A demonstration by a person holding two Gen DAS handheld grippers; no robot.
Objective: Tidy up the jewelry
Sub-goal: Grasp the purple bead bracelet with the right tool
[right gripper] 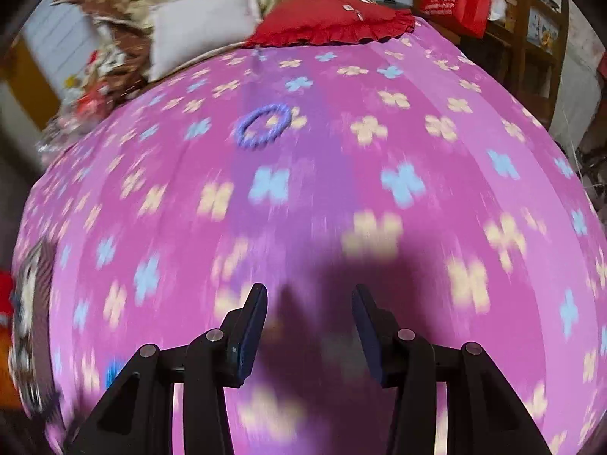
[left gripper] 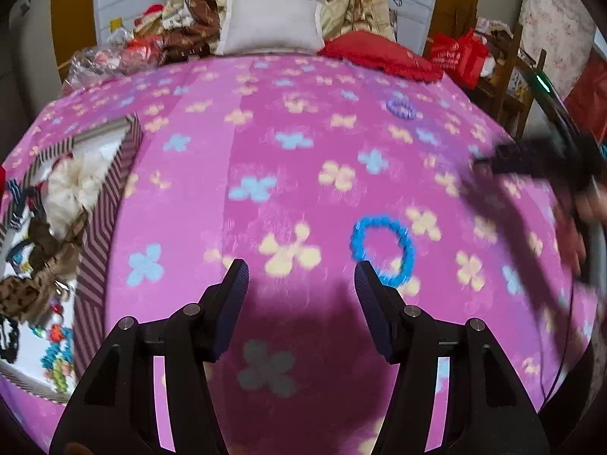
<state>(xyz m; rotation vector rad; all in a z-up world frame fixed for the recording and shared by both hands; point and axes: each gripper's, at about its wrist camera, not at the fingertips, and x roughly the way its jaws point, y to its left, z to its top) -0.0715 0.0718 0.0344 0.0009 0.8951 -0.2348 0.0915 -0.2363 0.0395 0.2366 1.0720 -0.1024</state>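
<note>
A blue ring-shaped hair tie (left gripper: 382, 251) lies on the pink flowered bedspread (left gripper: 288, 121), just ahead and right of my open, empty left gripper (left gripper: 301, 269). A purple hair tie (left gripper: 401, 108) lies farther back right; the right wrist view shows it (right gripper: 264, 125) ahead and left of my open, empty right gripper (right gripper: 309, 294). A striped box (left gripper: 108, 204) at the left holds several hair accessories (left gripper: 45, 235). The right gripper (left gripper: 538, 163) shows blurred at the right edge of the left wrist view.
A white pillow (left gripper: 271, 22) and a red cushion (left gripper: 379, 55) lie at the bed's far end, with folded quilts behind. Red bags (left gripper: 461, 53) and a wooden shelf stand to the right. The box edge (right gripper: 34, 326) shows at the left in the right wrist view.
</note>
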